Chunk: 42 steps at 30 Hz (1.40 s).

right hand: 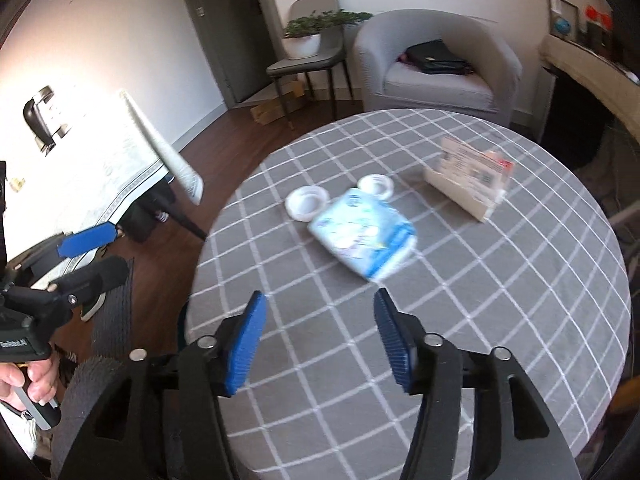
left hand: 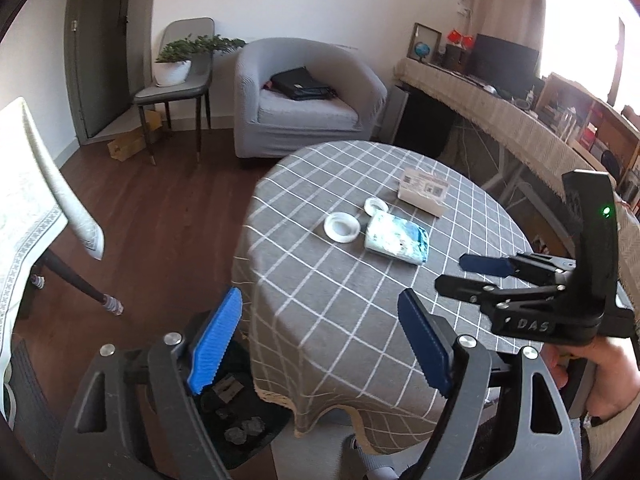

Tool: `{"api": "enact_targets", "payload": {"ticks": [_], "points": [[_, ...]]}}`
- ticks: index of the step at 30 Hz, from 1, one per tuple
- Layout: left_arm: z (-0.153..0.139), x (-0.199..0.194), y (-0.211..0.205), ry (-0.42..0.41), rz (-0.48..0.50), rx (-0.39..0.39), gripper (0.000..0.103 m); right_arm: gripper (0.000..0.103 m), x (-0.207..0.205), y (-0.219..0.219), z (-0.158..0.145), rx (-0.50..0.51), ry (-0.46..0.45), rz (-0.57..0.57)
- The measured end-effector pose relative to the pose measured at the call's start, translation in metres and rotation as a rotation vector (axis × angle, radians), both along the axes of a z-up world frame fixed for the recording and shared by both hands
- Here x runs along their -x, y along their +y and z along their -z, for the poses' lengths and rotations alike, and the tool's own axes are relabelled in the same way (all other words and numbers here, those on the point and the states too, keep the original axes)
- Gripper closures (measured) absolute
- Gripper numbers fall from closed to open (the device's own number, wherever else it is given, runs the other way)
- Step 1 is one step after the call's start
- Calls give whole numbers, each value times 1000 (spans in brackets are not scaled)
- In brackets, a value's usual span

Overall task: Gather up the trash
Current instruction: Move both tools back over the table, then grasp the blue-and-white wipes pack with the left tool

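A blue and white tissue pack [left hand: 398,240] [right hand: 364,236] lies in the middle of the round table with its grey checked cloth [left hand: 320,280] [right hand: 500,300]. Two white round lids [left hand: 341,229] [right hand: 306,202] rest just beyond it on the left. My left gripper [left hand: 320,294] [right hand: 118,250] hangs open over the table's near left edge, nothing between its blue pads. My right gripper [right hand: 320,296] [left hand: 450,272] is open too, empty, and points at the pack from the near side. A black bin [left hand: 240,420] holding dark crumpled scraps stands on the floor below the left gripper.
A card holder with printed cards [left hand: 424,190] [right hand: 472,182] stands at the table's far right. Beyond the table are a grey armchair [left hand: 304,96], a chair with a potted plant [left hand: 176,68] and a long covered shelf [left hand: 520,120]. A white-clothed table [right hand: 100,168] stands left.
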<state>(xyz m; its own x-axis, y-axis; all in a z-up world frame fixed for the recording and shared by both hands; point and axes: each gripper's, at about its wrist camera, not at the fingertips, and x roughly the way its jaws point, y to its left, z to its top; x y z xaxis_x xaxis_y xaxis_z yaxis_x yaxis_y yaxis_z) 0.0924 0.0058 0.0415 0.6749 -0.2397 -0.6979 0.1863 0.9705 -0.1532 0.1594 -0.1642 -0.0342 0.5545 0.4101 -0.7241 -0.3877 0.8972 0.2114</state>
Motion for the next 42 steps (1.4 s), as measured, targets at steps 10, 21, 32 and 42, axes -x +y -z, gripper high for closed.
{"api": "enact_targets", "payload": {"ticks": [10, 21, 32, 42], "points": [[36, -30, -47, 57, 107, -23, 20, 31, -3, -55, 9, -5, 7, 84], [73, -64, -97, 96, 210, -46, 19, 29, -2, -89, 16, 0, 21, 115], [83, -96, -111, 95, 214, -56, 17, 29, -8, -103, 19, 5, 27, 128], [85, -116, -125, 66, 218, -69, 17, 29, -14, -106, 19, 8, 26, 127]]}}
